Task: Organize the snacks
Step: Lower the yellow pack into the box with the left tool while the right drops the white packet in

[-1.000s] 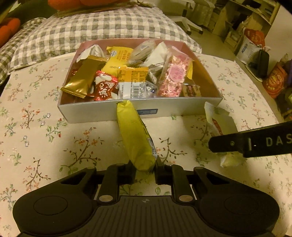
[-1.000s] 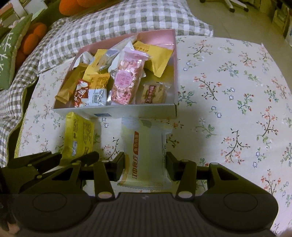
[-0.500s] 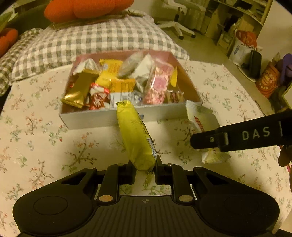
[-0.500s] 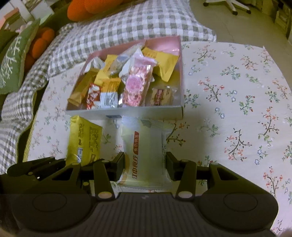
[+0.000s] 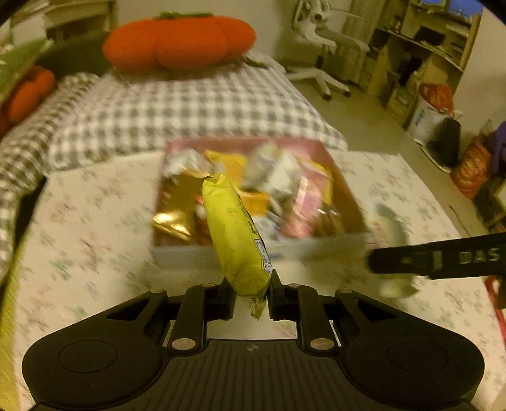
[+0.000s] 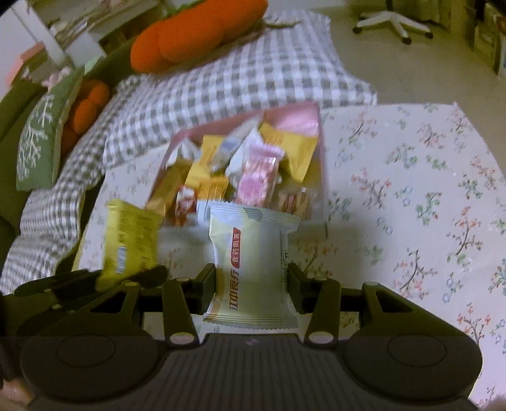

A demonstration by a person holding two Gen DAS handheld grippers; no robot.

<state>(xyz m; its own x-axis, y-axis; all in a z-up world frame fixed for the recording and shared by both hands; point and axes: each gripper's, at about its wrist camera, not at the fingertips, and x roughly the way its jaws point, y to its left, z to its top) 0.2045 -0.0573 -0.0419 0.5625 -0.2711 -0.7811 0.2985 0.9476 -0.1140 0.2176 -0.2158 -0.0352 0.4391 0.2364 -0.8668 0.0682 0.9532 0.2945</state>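
My left gripper [image 5: 252, 286] is shut on a yellow snack packet [image 5: 235, 234], gripped edge-on at its lower end and lifted off the cloth. My right gripper [image 6: 252, 281] is shut on a white snack packet [image 6: 253, 253] with a red label. Both packets hang in front of the near wall of a pink-lined box [image 5: 319, 249] [image 6: 321, 177] filled with several wrapped snacks. In the right wrist view the yellow packet [image 6: 131, 240] and the left gripper show at the lower left. In the left wrist view the right gripper's black finger [image 5: 442, 259] crosses at the right, with the white packet [image 5: 390, 221] blurred behind it.
The box stands on a floral tablecloth [image 6: 411, 202]. Behind it lie a grey checked cushion [image 5: 177, 107] and orange plush pumpkins [image 5: 180, 44]. A white office chair base [image 6: 392, 22], shelves and bags [image 5: 471, 164] stand on the floor beyond.
Both grippers have risen with their packets still held, and the box now sits lower and smaller beneath them. The views have tilted up, showing more of the cushions.
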